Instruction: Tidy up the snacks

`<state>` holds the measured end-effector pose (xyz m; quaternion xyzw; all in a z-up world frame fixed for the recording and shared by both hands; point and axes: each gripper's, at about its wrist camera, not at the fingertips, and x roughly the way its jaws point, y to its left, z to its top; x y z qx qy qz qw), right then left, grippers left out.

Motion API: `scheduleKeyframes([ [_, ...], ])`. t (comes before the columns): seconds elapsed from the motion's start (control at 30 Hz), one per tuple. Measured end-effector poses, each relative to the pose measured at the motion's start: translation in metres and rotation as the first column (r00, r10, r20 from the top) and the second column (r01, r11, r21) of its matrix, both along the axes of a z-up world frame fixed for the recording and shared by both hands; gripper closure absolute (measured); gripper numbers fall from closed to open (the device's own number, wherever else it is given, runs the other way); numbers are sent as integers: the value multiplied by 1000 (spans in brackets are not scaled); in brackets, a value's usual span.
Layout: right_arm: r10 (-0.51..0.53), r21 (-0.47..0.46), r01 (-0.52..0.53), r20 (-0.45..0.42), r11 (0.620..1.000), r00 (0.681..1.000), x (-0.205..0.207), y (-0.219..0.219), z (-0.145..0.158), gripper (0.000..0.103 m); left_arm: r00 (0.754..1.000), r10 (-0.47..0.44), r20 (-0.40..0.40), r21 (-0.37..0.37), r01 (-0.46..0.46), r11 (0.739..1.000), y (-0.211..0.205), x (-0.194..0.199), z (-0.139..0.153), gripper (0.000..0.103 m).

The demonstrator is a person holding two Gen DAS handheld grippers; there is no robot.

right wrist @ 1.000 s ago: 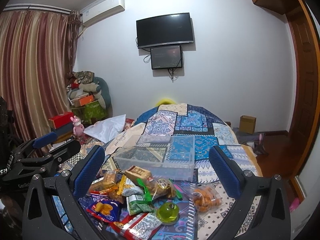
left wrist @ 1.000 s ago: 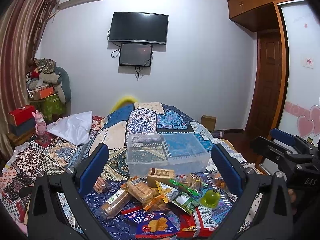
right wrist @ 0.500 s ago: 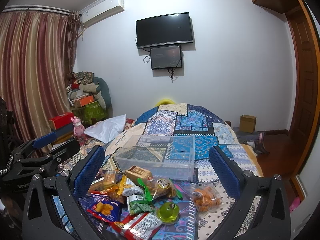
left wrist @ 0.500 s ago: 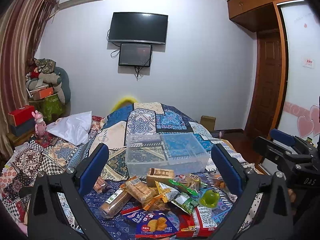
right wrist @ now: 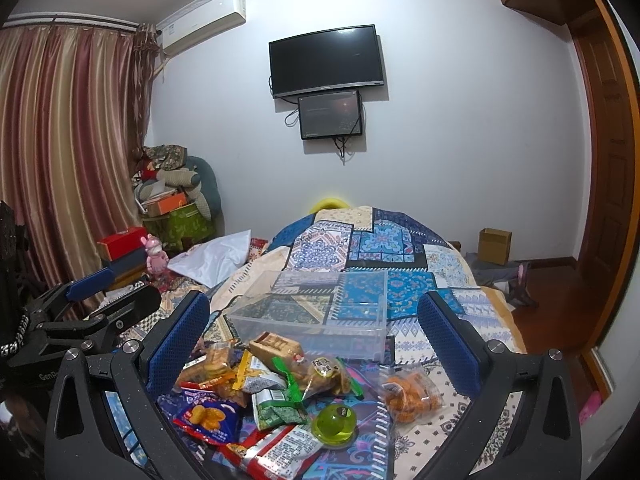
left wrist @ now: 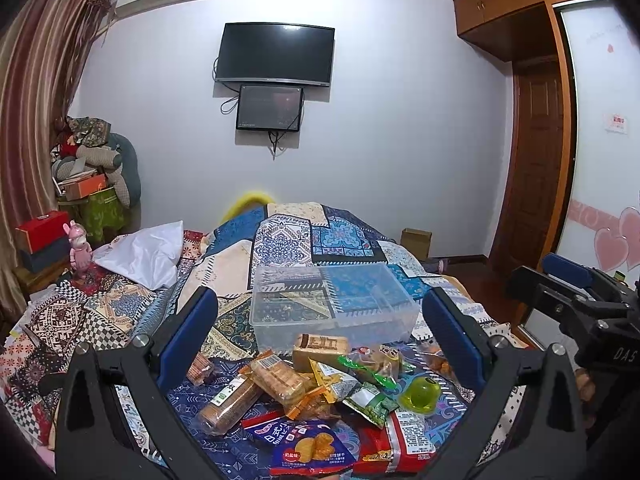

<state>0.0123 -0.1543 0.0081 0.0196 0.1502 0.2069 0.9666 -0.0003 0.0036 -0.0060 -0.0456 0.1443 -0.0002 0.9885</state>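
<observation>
A pile of snack packets (left wrist: pixel 316 392) lies on the patterned bedspread, also in the right wrist view (right wrist: pixel 276 392). It holds biscuit packs, a blue cracker bag (left wrist: pixel 310 446), a green jelly cup (left wrist: pixel 422 394) and a bag of orange snacks (right wrist: pixel 410 394). An empty clear plastic box (left wrist: pixel 332 304) stands just behind the pile, also in the right wrist view (right wrist: pixel 316 308). My left gripper (left wrist: pixel 320 328) is open above the pile. My right gripper (right wrist: pixel 314 332) is open above the pile too. Both are empty.
The bed (left wrist: pixel 280 240) runs away towards the far wall with a TV. A white pillow (left wrist: pixel 148 252) and stacked boxes lie at the left. A cardboard box (right wrist: pixel 495 246) sits on the floor at the right, near a wooden door.
</observation>
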Motion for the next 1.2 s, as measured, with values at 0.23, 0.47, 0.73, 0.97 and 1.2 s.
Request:
scheduleKeyframes([
  [0.23,0,1,0,-6,1000,1000,1,0,-1,0,1000,1,3,0,-1,1000,1,0,1,0],
  [0.47,-6,-9,6,-6,1000,1000,4,0,-3,0,1000,-5,-3,8,5,1000,2,4,0,0],
  [0.73,-13,-30,11,-77,999,997,24,-6,-18,0,997,-42,-69,4,43,999,7,20,-17,0],
  [0.97,-56,-106,42,-134,994,989,45,-7,-41,0,972,-26,-233,-11,24,1000,16,56,-54,21],
  [1.2,11,-105,-42,-281,994,960,72,-2,-66,19,933,12,-361,-61,-37,997,43,88,-92,26],
])
